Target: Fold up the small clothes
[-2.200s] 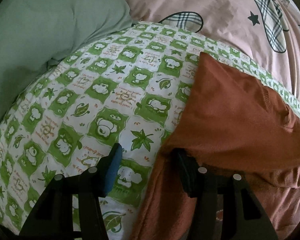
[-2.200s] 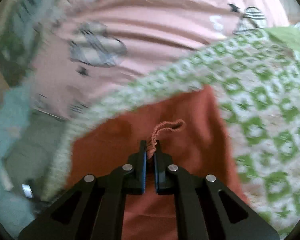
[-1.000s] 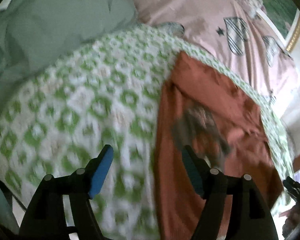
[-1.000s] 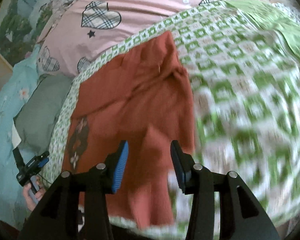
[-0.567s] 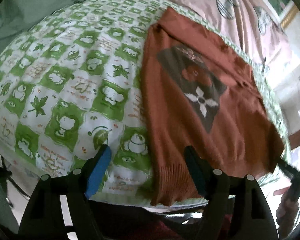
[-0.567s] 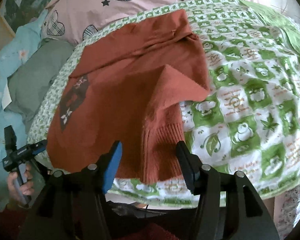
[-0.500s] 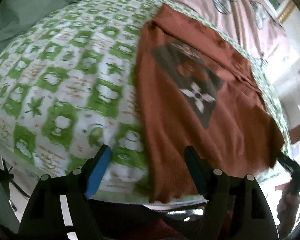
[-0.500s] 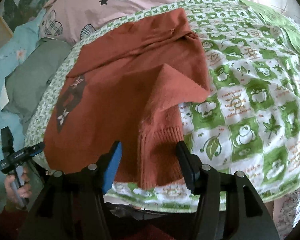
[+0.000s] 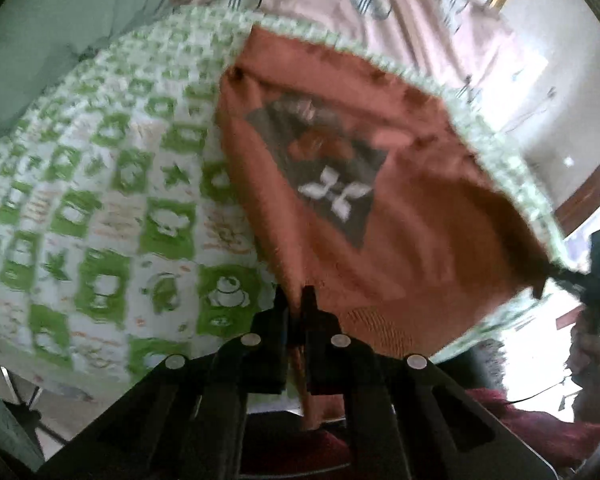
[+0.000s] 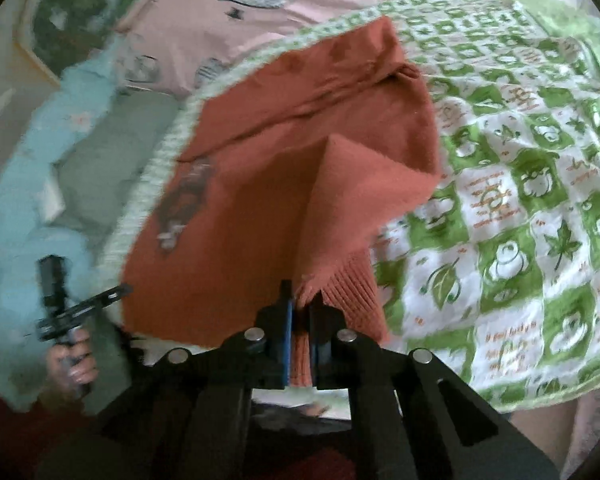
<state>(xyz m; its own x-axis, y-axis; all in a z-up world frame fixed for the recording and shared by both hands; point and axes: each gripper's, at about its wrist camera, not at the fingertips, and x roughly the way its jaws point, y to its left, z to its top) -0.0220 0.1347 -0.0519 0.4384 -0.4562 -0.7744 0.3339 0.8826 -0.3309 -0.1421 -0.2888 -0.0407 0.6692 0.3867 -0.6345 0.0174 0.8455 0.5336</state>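
Observation:
A rust-orange knit sweater (image 9: pixel 400 216) with a dark diamond patch and white flower lies on a green-and-white checked blanket (image 9: pixel 100 200). My left gripper (image 9: pixel 297 300) is shut on the sweater's near hem corner. In the right wrist view the sweater (image 10: pixel 260 184) has one sleeve folded over its body. My right gripper (image 10: pixel 300 300) is shut on the ribbed hem at the other near corner. The left gripper also shows in the right wrist view (image 10: pixel 80 308), and the right one shows in the left wrist view (image 9: pixel 572 276).
A pink duvet with plaid hearts (image 10: pixel 236 20) lies beyond the blanket. A grey-green pillow (image 9: pixel 60 32) sits at the far left, with light blue bedding (image 10: pixel 28 184) beside it. The blanket's near edge (image 10: pixel 540 384) hangs over the bed's side.
Both grippers were open above the sweater's hem half a second ago. Both have moved down and closed on the hem corners.

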